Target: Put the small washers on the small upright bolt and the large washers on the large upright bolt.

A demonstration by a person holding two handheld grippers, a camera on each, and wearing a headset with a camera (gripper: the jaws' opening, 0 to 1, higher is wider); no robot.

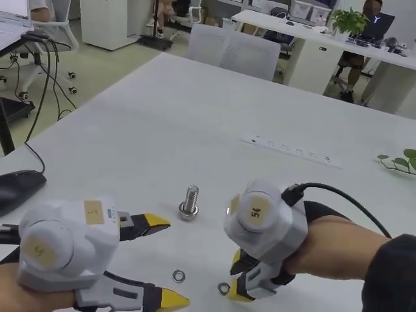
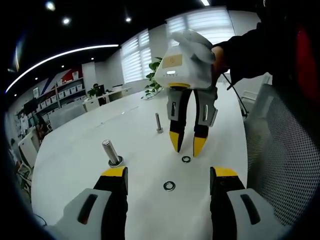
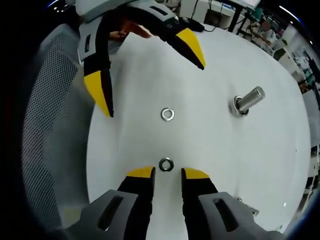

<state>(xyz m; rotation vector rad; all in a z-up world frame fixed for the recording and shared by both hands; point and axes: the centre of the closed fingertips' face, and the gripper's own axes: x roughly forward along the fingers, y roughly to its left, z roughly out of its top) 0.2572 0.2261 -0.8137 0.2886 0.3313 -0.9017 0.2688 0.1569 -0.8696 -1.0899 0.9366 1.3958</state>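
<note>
Close to the near edge of the table (image 1: pixel 195 123), two washers lie flat and apart. The right gripper (image 3: pixel 168 173) points down at one washer (image 3: pixel 166 164). Its fingers are released, narrowly parted and holding nothing, and the ring lies just ahead of the tips. A flat ring on a smooth top gives little to bite on, so the likely failure is the fingers closing on its rim and flicking it away, perhaps off the near edge. The left gripper (image 2: pixel 170 172) hovers with its fingers released and spread wide, also empty, with the other washer (image 2: pixel 169 186) on the table between them. The two grippers sit close together, so a reach by both could knock fingers or sweep a ring aside. The washers look much alike in size and I cannot tell which belongs where, which makes a mix-up of bolts a real risk. Farther in from the near edge stands the large bolt (image 1: pixel 189 201), upright, and farther off in the left gripper view stands the small bolt (image 2: pixel 158 122). A careless approach could tip either bolt, and a tilted washer would catch on the threads.
</note>
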